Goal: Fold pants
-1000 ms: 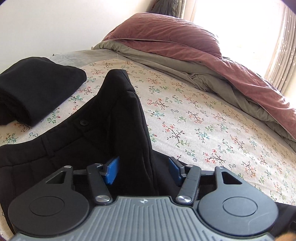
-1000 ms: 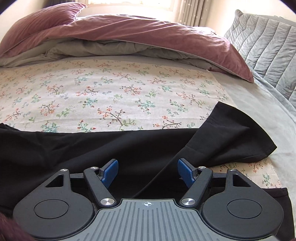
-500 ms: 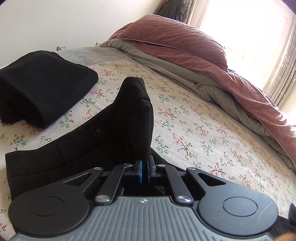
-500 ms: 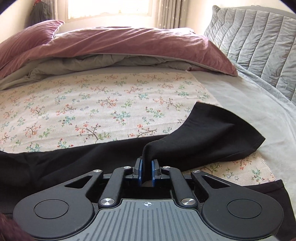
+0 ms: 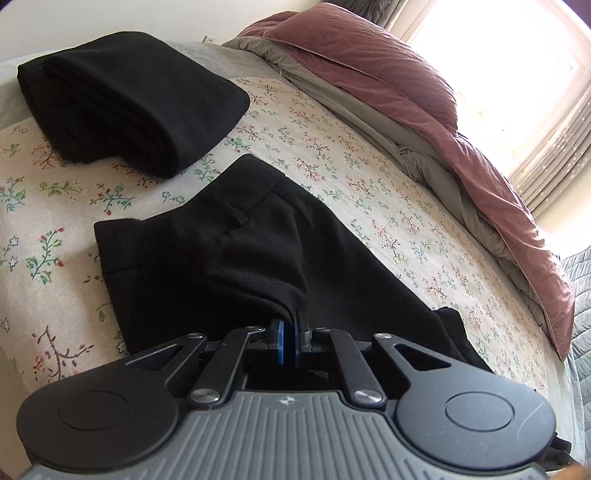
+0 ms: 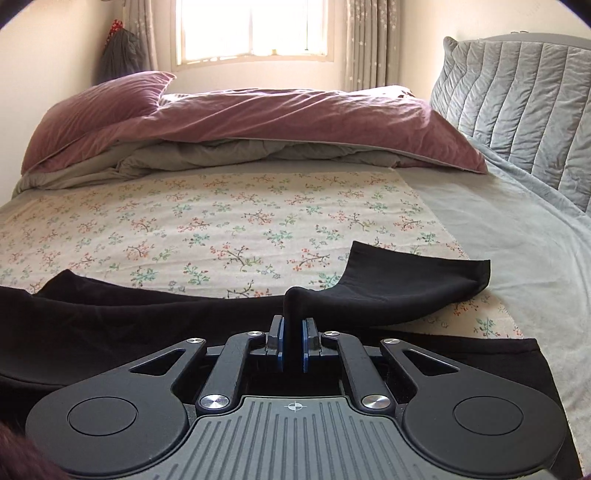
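Black pants (image 5: 229, 251) lie across the floral sheet (image 5: 369, 192), waistband and belt loop towards the upper left in the left wrist view. My left gripper (image 5: 290, 334) is shut on a pinched fold of the waist end, pulled up off the sheet. In the right wrist view the black pants (image 6: 406, 284) show a leg end with its hem raised. My right gripper (image 6: 292, 341) is shut on a ridge of that leg cloth. The blue pads press the fabric on both sides in each view.
A folded stack of black garments (image 5: 129, 99) sits on the sheet at the upper left. A dusty pink duvet (image 6: 258, 118) with grey lining is bunched along the far side. A grey quilted headboard (image 6: 517, 103) stands at the right, with a window (image 6: 251, 29) behind.
Both grippers went from open around the cloth to shut on it. Each then moved across the bed with its pinch of pants, the leg end lifting and the waist flap folding over.
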### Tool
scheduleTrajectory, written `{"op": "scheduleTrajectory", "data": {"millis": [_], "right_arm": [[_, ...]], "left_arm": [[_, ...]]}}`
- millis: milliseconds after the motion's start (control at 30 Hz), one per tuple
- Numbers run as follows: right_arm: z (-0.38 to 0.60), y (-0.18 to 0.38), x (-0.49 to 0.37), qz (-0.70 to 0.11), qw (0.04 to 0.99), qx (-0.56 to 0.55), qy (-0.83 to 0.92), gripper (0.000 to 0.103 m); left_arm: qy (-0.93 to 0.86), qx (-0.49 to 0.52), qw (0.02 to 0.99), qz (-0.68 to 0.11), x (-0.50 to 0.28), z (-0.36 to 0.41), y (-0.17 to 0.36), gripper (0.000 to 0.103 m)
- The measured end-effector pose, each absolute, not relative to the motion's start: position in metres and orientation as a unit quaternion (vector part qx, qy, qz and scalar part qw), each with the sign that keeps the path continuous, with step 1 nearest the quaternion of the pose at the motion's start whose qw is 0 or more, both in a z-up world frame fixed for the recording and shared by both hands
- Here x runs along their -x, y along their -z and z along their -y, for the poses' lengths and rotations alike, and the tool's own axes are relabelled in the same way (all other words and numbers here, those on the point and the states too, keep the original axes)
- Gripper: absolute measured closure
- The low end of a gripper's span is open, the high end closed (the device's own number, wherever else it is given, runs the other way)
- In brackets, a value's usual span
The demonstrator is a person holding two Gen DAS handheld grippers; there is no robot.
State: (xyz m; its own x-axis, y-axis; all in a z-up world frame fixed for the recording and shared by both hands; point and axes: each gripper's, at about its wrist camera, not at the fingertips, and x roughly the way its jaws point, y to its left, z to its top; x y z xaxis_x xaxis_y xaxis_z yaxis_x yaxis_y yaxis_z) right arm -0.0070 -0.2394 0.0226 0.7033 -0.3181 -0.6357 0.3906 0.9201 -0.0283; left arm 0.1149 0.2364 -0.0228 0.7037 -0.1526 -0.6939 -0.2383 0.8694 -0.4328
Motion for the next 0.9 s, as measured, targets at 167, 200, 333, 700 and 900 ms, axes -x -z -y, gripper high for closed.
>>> {"op": "scheduleTrajectory", "data": {"millis": [167,200,333,700,900], "right_arm": [[0.231,0.003,0.027,-0.378,0.909,-0.045,0.169,0.096],[0.231,0.01,0.029,-0.389,0.905,-0.046,0.168,0.096],[0.229,0.048,0.035,-0.432,0.886,-0.043,0.165,0.096],[0.243,0.042,0.045,-0.41,0.894,-0.11,0.146,0.093],[0.243,0.013,0.058,-0.378,0.908,-0.12,0.136,0.097]], "left_arm": [[-0.019,0.272,0.87,-0.411,-0.091,-0.254,0.052,0.088],[-0.017,0.28,0.865,-0.416,-0.087,-0.259,0.059,0.088],[0.01,0.341,0.852,-0.397,-0.076,-0.279,0.074,0.088],[-0.019,0.362,0.873,-0.326,-0.066,-0.298,0.068,0.088],[-0.008,0.319,0.903,-0.287,-0.059,-0.292,0.043,0.089]]}}
